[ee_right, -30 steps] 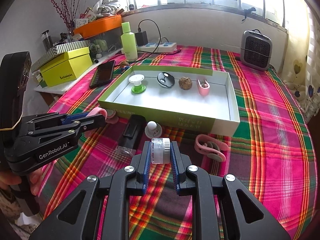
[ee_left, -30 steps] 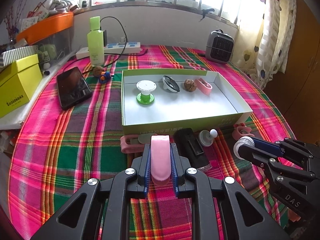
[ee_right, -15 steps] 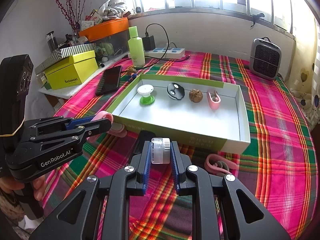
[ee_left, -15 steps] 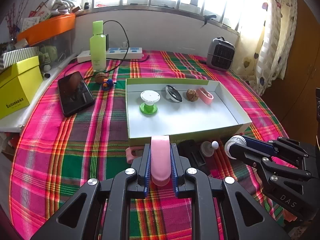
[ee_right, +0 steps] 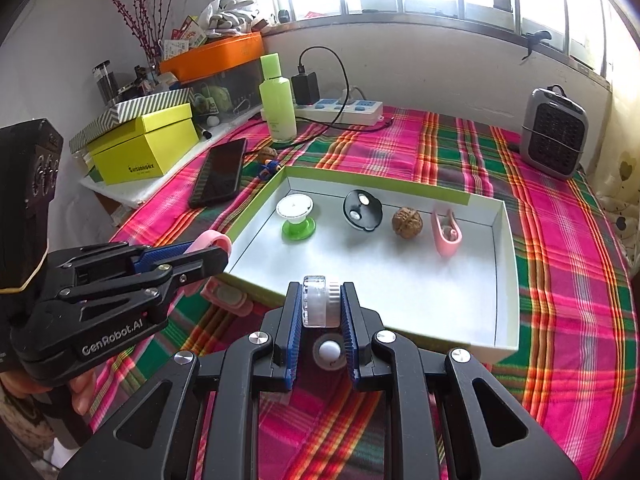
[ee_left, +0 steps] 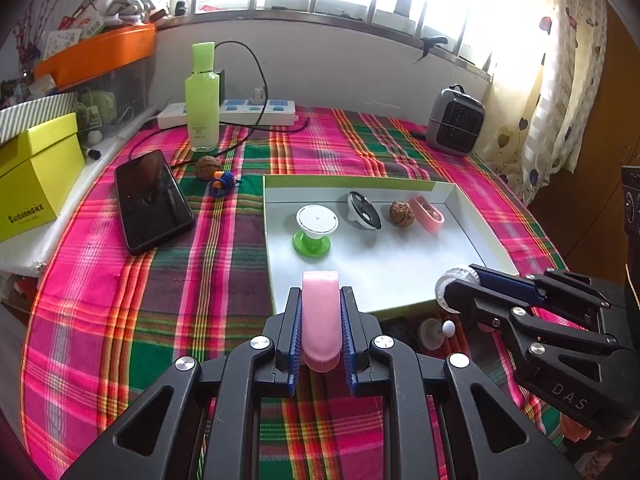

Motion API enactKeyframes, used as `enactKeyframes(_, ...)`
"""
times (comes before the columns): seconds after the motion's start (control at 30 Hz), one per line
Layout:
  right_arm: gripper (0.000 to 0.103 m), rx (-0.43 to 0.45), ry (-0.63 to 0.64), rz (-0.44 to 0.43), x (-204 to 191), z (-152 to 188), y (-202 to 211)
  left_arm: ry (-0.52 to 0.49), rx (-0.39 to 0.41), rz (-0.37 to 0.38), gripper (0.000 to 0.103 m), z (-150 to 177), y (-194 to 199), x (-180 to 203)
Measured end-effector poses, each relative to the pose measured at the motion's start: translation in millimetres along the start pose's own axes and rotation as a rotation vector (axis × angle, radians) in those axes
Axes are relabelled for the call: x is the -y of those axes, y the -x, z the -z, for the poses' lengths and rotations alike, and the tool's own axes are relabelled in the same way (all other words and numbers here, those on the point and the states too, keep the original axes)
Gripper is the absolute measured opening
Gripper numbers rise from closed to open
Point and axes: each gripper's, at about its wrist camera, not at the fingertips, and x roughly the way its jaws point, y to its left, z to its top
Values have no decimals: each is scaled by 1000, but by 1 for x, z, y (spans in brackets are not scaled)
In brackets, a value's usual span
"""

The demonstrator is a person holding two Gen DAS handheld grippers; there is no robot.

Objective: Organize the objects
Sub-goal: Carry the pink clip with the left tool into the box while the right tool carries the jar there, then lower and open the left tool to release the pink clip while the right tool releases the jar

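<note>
- A pink plastic clip [ee_left: 321, 316] is clamped in the left gripper [ee_left: 321, 320], held over the near wall of the shallow white cardboard tray [ee_left: 476, 240], probably for placing inside
- A small clear ridged jar [ee_right: 320, 301] is pinched by the right gripper [ee_right: 320, 308] above the same wall, beside 4 sorted items

The lower end of a pink clip [ee_left: 321, 322] disappears between the blue pads of the left gripper [ee_left: 321, 312], whose black frame runs off the bottom edge of its own view. A small clear jar [ee_right: 320, 301] is likewise half covered by the pads of the right gripper [ee_right: 320, 308]. Behind the near wall of the white tray [ee_left: 404, 307], a dark flat object is almost wholly hidden; what it is cannot be told. Only part of a white-knobbed piece [ee_right: 329, 351] shows between the right fingers. The print on the yellow box [ee_right: 146, 148] is too small to read, and the window glare washes out everything outside.
</note>
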Motion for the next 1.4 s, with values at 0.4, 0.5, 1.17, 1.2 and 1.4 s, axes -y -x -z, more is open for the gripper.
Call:
enactKeyframes(0.4, 20, -72, 12, -31, 14, -33, -42, 24, -24, -1, 16, -17, -25, -2)
enactKeyframes(0.5, 20, -94, 21, -31, 17, -38, -52, 25, -28, -1, 16, -19, -30, -1)
enactKeyframes(1.17, 20, -184, 70, -59, 25, -52, -94, 36, -81, -18, 16, -25, -65, 2)
enactKeyframes(1.2, 20, -185, 73, -60, 25, -52, -94, 36, -83, -17, 16, -25, -66, 2)
enactKeyframes(1.4, 20, -187, 82, -54, 25, -55, -98, 35, -84, -28, 16, -28, -71, 1)
